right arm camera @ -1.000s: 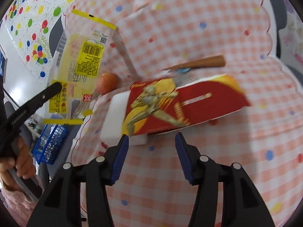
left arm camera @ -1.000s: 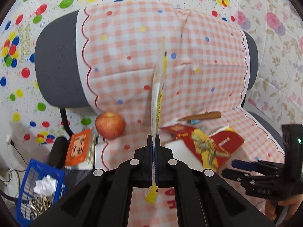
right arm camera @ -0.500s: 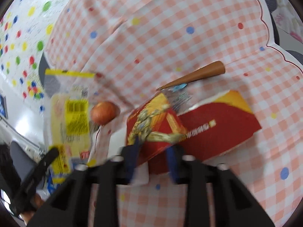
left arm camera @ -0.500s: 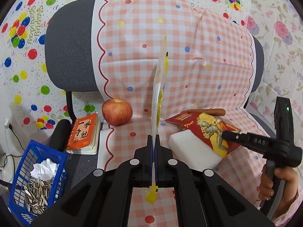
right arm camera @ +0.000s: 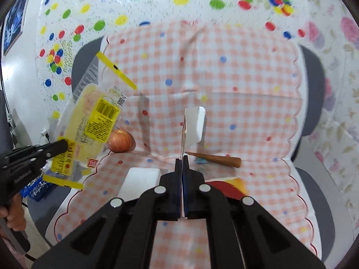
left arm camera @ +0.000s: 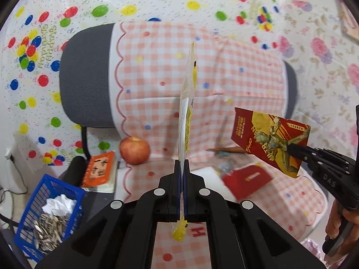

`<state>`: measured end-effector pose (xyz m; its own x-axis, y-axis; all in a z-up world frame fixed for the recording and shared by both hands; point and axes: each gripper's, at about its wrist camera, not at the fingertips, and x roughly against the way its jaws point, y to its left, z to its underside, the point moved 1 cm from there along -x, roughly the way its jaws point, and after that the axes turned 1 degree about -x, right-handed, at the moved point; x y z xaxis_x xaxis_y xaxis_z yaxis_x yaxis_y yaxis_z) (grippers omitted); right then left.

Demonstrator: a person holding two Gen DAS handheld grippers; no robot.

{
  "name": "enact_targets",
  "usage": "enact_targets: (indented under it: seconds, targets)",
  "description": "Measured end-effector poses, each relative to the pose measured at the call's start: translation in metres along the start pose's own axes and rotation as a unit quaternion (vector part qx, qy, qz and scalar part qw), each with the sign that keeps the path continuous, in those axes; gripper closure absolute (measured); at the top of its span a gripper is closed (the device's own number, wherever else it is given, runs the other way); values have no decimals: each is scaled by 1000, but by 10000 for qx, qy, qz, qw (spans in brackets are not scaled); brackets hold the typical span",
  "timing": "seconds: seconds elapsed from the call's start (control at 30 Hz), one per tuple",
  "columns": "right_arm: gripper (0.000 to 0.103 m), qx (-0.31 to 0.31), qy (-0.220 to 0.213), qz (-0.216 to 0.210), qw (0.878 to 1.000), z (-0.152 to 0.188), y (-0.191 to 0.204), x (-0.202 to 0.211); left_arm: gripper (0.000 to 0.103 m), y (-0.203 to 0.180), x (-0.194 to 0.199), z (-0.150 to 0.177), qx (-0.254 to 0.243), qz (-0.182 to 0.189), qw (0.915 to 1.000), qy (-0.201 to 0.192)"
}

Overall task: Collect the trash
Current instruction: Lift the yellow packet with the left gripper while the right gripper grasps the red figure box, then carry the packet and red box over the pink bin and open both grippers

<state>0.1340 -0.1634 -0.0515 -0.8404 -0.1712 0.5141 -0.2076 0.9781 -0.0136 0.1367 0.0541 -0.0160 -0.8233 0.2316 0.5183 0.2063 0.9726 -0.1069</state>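
Observation:
My left gripper (left arm camera: 181, 163) is shut on a yellow plastic wrapper (left arm camera: 187, 116), held edge-on above the chair seat; the wrapper also shows in the right wrist view (right arm camera: 89, 125). My right gripper (right arm camera: 182, 157) is shut on a red printed card pack (left arm camera: 271, 139), lifted off the seat; in its own view the pack shows edge-on with a white back (right arm camera: 194, 127). A second red pack (left arm camera: 246, 180) lies on the seat. A blue trash basket (left arm camera: 44, 210) with crumpled paper and seed shells stands low left.
The chair carries a pink checked cloth (left arm camera: 202, 78). On the seat lie an apple (left arm camera: 134, 150), an orange notebook (left arm camera: 101, 170), a white foam block (right arm camera: 141, 179) and a brown cone (right arm camera: 215, 158). Balloon-print wall sheet behind.
My right gripper went down to the red pack, closed on it and lifted it off the seat. Both grippers have pulled back from the chair. The left one still holds the wrapper.

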Motion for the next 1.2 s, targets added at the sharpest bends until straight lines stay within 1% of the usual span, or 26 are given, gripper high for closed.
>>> enact_targets:
  seconds: [0.17, 0.2, 0.3, 0.4, 0.5, 0.63, 0.8, 0.93, 1.03, 1.2]
  targets:
    - [101, -133, -18, 141, 9998, 30, -10, 32, 101, -20, 11, 17, -6, 312, 9994, 133]
    - [101, -131, -4, 179, 9998, 33, -7, 34, 101, -26, 13, 21, -40, 325, 9993, 176]
    - [101, -219, -6, 221, 9995, 46, -15, 46, 101, -44, 18, 31, -146, 408, 9985, 329]
    - [101, -358, -34, 224, 9991, 54, -23, 58, 101, -57, 27, 37, -208, 460, 9980, 391]
    - [101, -399, -121, 275, 9988, 59, -25, 74, 101, -73, 39, 41, -297, 627, 9969, 371]
    - [101, -381, -300, 451, 9978, 68, -30, 103, 101, -97, 53, 50, -484, 804, 9951, 311]
    - [101, -572, -437, 631, 9954, 80, -45, 139, 101, -125, 65, 60, -609, 1159, 9911, 241]
    - [101, -683, -546, 888, 9922, 92, -55, 172, 101, -143, 74, 66, -734, 1410, 9870, 217]
    - [101, -723, -546, 986, 9910, 98, -58, 183, 101, -158, 80, 75, -877, 1663, 9818, 261]
    - [101, -932, -497, 1361, 9851, 123, -71, 215, 101, -181, 83, 91, -1025, 1995, 9737, 407]
